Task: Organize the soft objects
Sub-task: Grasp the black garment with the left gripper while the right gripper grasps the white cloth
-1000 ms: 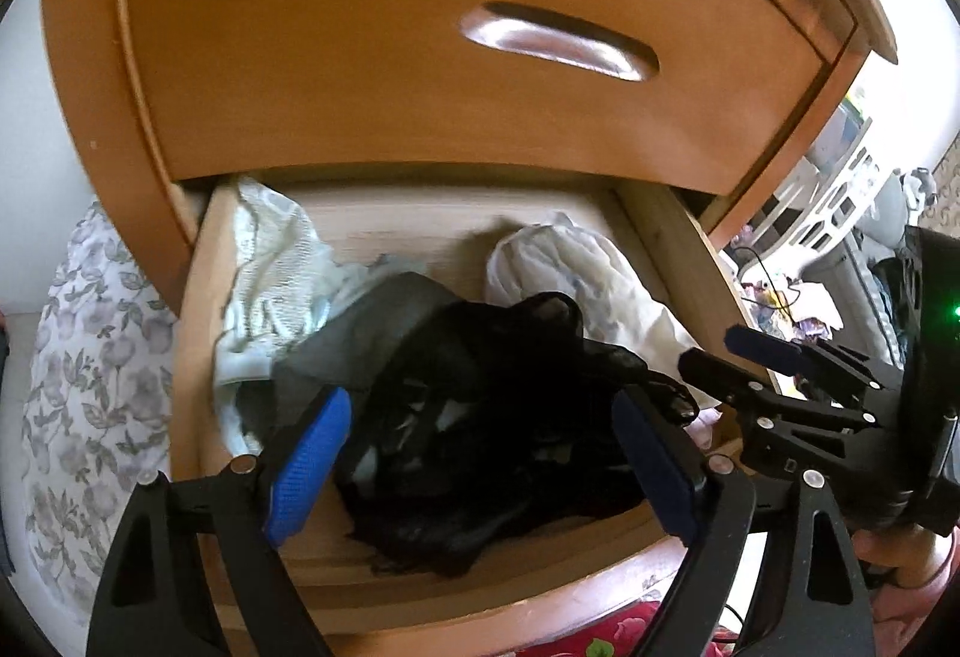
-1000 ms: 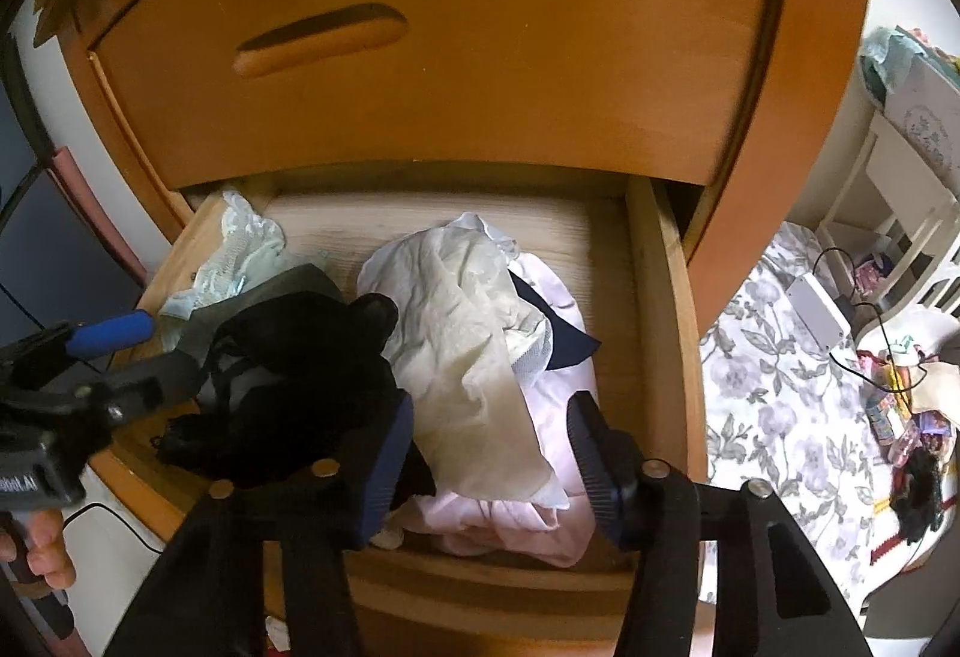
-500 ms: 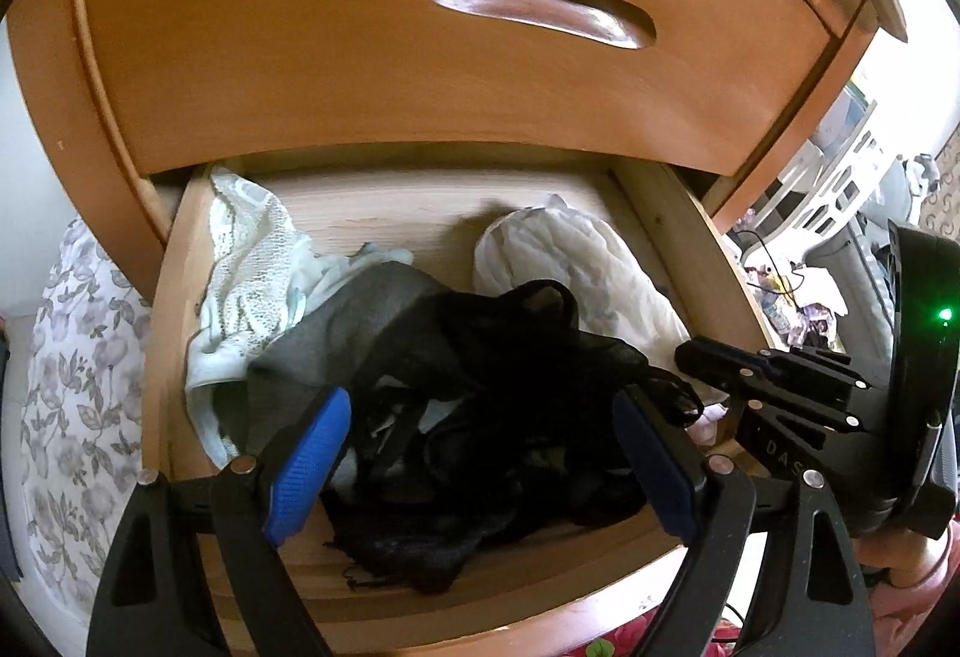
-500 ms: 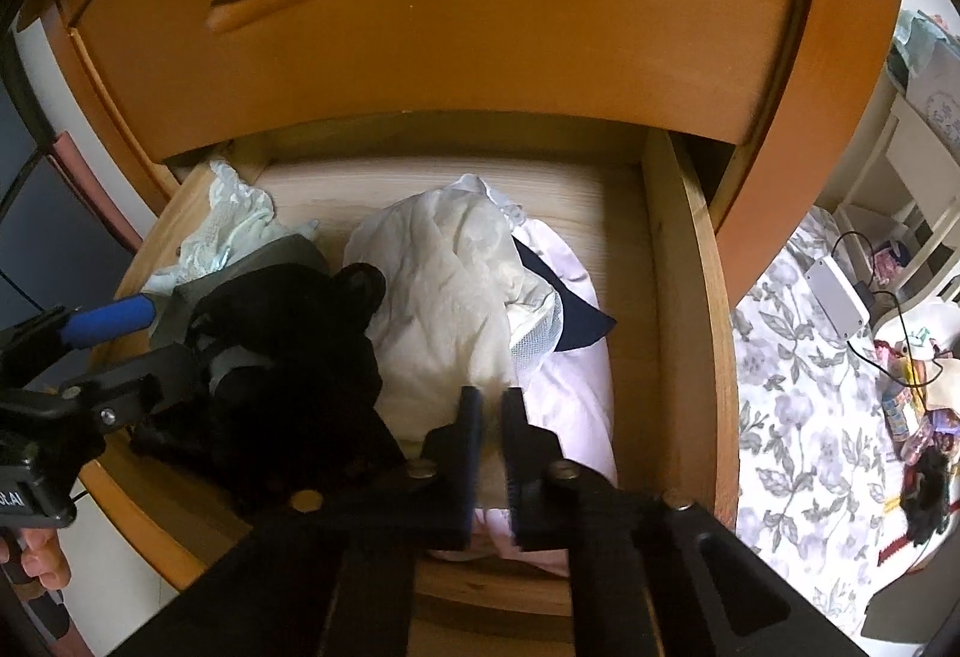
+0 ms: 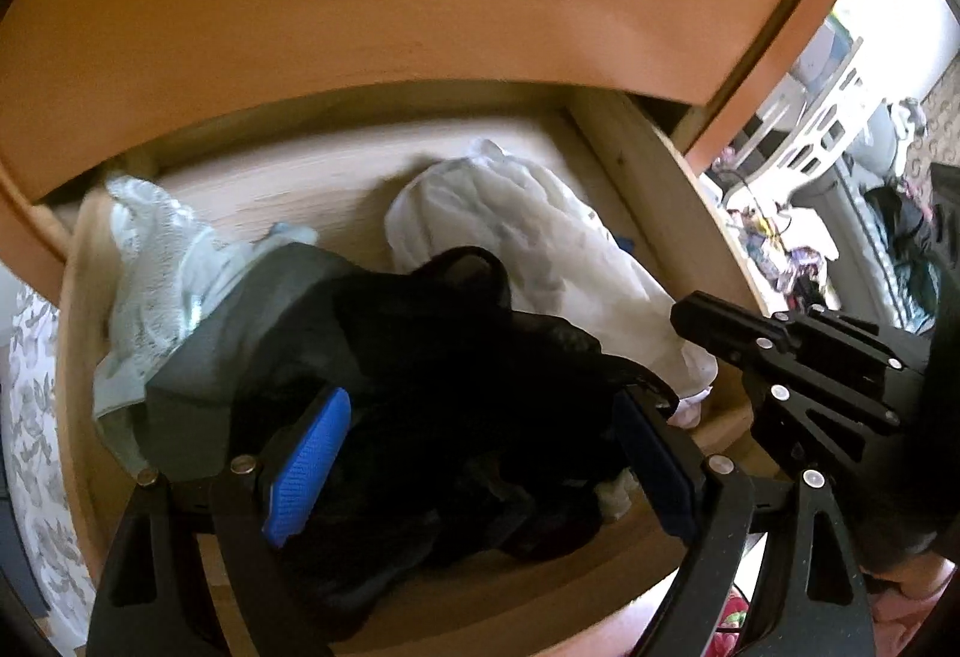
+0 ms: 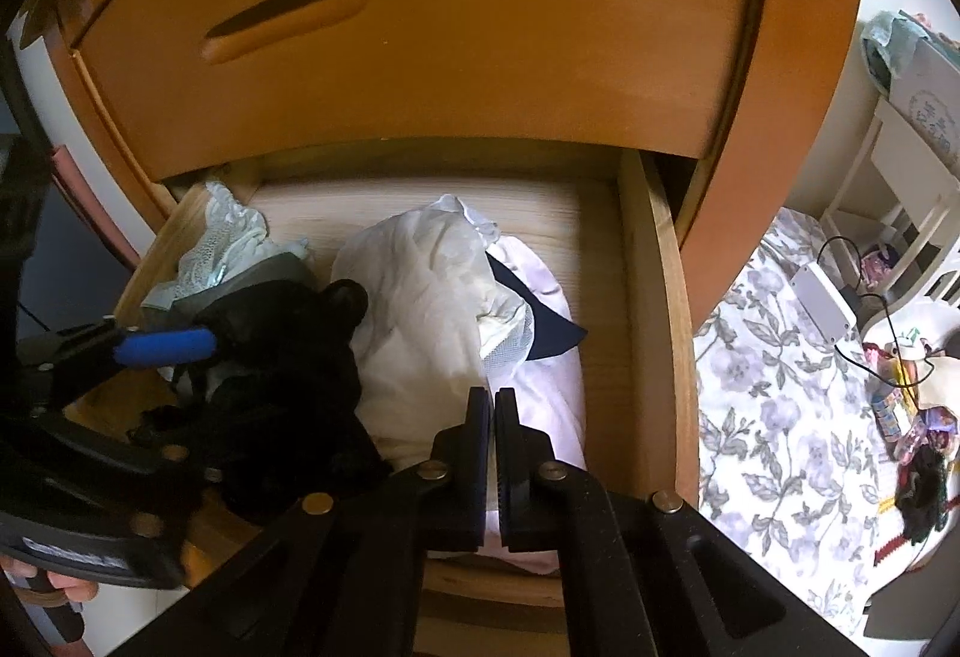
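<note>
An open wooden drawer point(image 6: 654, 327) holds a heap of clothes. A black garment point(image 5: 456, 357) lies at its front left, over a grey piece point(image 5: 240, 333) and a pale green lace piece point(image 5: 156, 261). A cream garment point(image 6: 420, 297) lies in the middle on a pink one point(image 6: 552, 387), with a navy corner point(image 6: 552, 333) showing. My left gripper point(image 5: 480, 465) is open wide, its blue-padded fingers point(image 5: 306, 465) down on either side of the black garment point(image 6: 282, 357). My right gripper point(image 6: 493, 417) is shut just above the cream and pink cloth; no fabric shows between its fingers.
A closed upper drawer front point(image 6: 420, 27) with a recessed handle overhangs the open one. To the right lie floral fabric point(image 6: 780, 387), a white box with a cable point(image 6: 822, 297), white furniture point(image 6: 900, 201) and small clutter.
My right gripper closed from half open to shut over the cream cloth. My left gripper moved down and in, so the black garment now sits between its fingers.
</note>
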{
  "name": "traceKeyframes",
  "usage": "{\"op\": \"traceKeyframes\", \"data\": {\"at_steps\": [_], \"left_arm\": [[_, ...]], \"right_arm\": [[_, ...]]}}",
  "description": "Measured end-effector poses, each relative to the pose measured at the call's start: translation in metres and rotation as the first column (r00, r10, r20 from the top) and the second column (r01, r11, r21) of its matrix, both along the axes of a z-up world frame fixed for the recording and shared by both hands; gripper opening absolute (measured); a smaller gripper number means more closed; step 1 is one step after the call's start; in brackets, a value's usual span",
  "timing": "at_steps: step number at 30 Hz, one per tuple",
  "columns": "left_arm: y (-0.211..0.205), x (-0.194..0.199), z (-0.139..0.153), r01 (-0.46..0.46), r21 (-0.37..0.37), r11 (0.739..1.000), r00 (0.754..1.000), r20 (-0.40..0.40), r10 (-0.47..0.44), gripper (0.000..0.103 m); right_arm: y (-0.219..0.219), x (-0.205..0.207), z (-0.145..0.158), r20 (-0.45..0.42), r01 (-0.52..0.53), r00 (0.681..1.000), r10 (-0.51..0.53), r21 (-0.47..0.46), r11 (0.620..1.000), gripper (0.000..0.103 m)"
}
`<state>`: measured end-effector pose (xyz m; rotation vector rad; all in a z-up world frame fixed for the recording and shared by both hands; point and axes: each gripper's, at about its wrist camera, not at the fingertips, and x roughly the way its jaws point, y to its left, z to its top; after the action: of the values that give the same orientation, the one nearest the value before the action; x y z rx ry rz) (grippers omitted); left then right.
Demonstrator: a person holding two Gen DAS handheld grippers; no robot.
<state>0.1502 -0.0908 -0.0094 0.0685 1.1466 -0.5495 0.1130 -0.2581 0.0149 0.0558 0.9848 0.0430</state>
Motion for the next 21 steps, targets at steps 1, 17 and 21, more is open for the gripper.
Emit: {"op": "traceKeyframes", "data": {"at_steps": [1,17,21], "left_arm": [[-0.003,0.001,-0.001,0.005,0.009,1.0,1.0,-0.001,-0.005,0.09],[-0.017,0.01,-0.009,0.023,0.03,0.999,1.0,0.0,-0.023,0.017],[-0.005,0.011,-0.006,-0.014,-0.005,1.0,1.0,0.016,0.014,0.011]], "right_arm": [[0.0,0.0,-0.001,-0.002,0.001,1.0,-0.001,0.002,1.0,0.002],[-0.001,-0.004,0.004,0.013,0.002,1.0,-0.002,0.019,1.0,0.002],[0.0,-0.004,0.003,0.011,0.002,1.0,-0.002,0.023,1.0,0.002]]}}
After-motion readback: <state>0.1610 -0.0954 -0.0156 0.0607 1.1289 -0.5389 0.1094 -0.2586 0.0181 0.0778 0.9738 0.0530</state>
